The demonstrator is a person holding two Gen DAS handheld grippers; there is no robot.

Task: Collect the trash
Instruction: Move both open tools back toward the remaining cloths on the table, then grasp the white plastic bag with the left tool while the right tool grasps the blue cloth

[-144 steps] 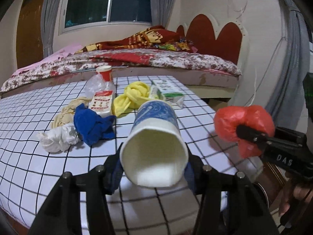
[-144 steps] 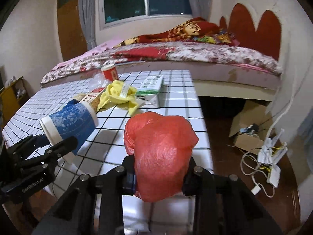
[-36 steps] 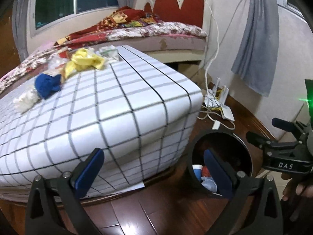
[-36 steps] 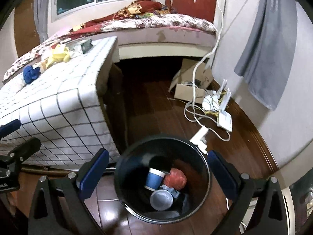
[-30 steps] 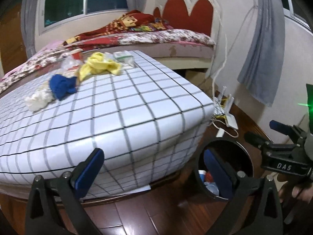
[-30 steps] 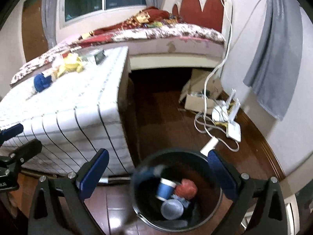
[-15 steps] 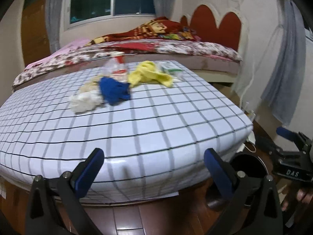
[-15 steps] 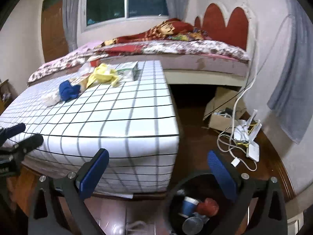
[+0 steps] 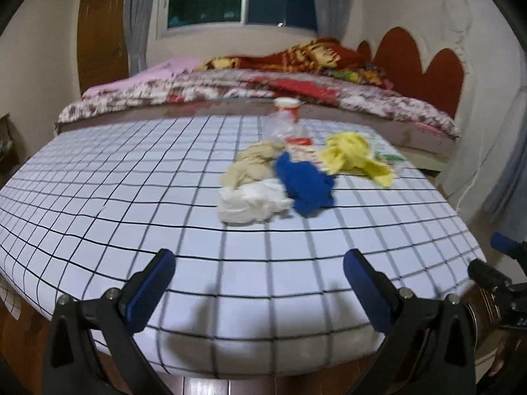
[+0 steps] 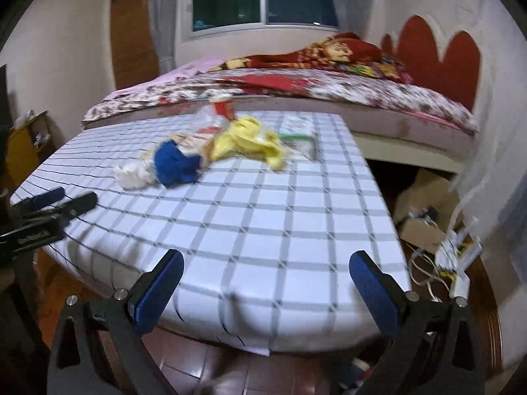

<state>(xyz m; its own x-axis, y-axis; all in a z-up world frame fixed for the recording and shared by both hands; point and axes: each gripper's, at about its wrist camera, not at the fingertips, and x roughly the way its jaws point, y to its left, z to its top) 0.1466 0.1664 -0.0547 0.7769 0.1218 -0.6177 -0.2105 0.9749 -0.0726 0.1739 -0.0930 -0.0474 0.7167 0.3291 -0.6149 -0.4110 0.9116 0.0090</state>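
Note:
A heap of trash lies on the checked table [image 9: 164,210]: a white wad [image 9: 250,202], a blue wad [image 9: 304,186], a tan wad [image 9: 252,164], a yellow wad [image 9: 355,156], a clear plastic bag [image 9: 281,126] and a red-and-white cup [image 9: 287,107]. My left gripper [image 9: 258,279] is open and empty at the table's near edge. My right gripper [image 10: 265,283] is open and empty over the near right corner; its view shows the blue wad [image 10: 176,163], yellow wad [image 10: 247,141] and a green-and-white carton [image 10: 298,130].
A bed [image 9: 296,98] stands behind the table. On the floor to the right are a cardboard box [image 10: 425,210] and a white power strip with cables [image 10: 456,256]. The left gripper shows at the left edge of the right wrist view [image 10: 49,205].
Both grippers dropped the paper cup and red bag into the black bin, then rose and swung back to the table. The bin has left view and the trash heap is nearer.

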